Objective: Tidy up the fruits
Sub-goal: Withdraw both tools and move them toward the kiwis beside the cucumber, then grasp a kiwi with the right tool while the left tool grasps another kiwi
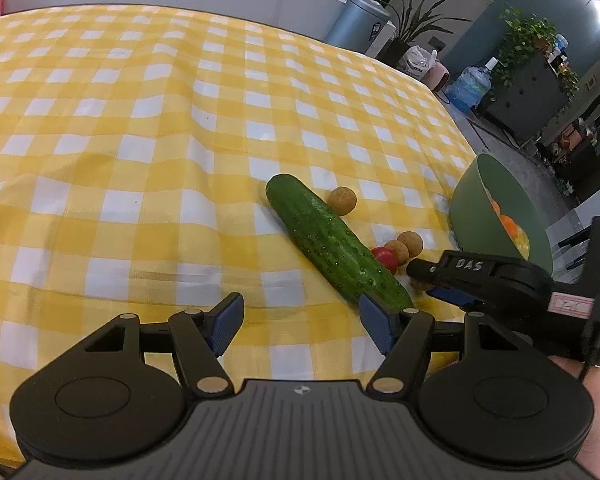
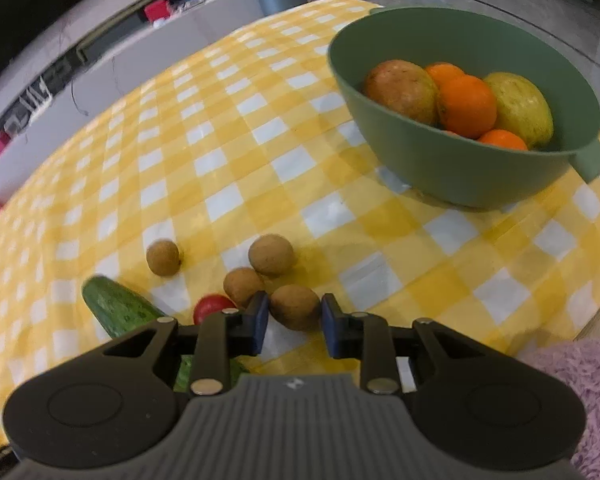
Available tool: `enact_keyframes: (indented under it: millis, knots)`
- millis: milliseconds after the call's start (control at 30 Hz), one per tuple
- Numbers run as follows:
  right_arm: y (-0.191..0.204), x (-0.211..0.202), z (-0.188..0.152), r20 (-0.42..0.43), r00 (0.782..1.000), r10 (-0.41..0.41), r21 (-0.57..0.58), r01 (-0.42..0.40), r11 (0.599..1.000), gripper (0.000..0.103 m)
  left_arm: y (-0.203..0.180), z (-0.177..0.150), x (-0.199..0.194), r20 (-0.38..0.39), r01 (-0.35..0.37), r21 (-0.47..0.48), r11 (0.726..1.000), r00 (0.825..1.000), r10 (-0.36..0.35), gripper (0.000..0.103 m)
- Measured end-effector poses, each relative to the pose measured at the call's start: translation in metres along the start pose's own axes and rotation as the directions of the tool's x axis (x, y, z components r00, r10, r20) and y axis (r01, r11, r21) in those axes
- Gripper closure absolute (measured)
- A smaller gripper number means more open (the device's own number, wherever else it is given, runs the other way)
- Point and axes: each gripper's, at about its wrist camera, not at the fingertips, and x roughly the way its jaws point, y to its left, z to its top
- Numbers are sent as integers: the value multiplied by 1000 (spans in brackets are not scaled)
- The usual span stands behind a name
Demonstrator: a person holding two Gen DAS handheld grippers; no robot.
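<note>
A green bowl (image 2: 440, 160) on the yellow checked cloth holds two mangoes (image 2: 402, 90) and several oranges (image 2: 466, 106). In front of it lie several small brown round fruits (image 2: 271, 255), a red cherry tomato (image 2: 212, 307) and a cucumber (image 2: 118, 307). My right gripper (image 2: 295, 322) is shut on the nearest brown fruit (image 2: 295, 307), its pads against both sides. My left gripper (image 1: 300, 322) is open and empty, low over the cloth at the cucumber's (image 1: 332, 242) near end. The right gripper's finger (image 1: 424, 270) shows in the left wrist view beside the tomato (image 1: 385, 258).
The bowl (image 1: 484, 204) stands near the table's right edge. A grey bin (image 1: 360, 20), plants and a water jug (image 1: 472, 84) stand on the floor beyond the table. A pink fluffy sleeve (image 2: 580, 392) is at the lower right.
</note>
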Motion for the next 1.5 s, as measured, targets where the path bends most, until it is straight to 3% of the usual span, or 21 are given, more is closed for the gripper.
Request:
enact_keyframes:
  millis: [167, 267, 500, 733, 1033, 1200, 1500]
  knots:
    - [-8, -3, 3, 14, 998, 55, 59, -56, 997, 78, -4, -1, -2, 32, 22, 11, 1000, 999, -22, 25]
    - [-10, -2, 4, 11, 996, 83, 76, -84, 994, 78, -11, 1, -4, 45, 38, 66, 997, 998, -41, 26]
    - [-11, 4, 6, -17, 993, 119, 85, -117, 990, 78, -36, 23, 0, 68, -3, 124, 992, 998, -6, 28]
    - [-15, 8, 7, -33, 989, 147, 112, -142, 983, 78, -39, 53, 24, 12, 4, 71, 997, 1000, -5, 32]
    - [-17, 13, 9, -56, 979, 196, 139, -187, 972, 78, -58, 90, 70, -94, -60, 110, 992, 993, 71, 38]
    - [-18, 14, 11, -60, 977, 206, 145, -196, 970, 78, -67, 93, 94, -121, -156, 162, 974, 977, 177, 52]
    - [-20, 14, 12, -65, 974, 217, 147, -206, 967, 78, -70, 88, 120, -161, -154, 160, 975, 970, 179, 70]
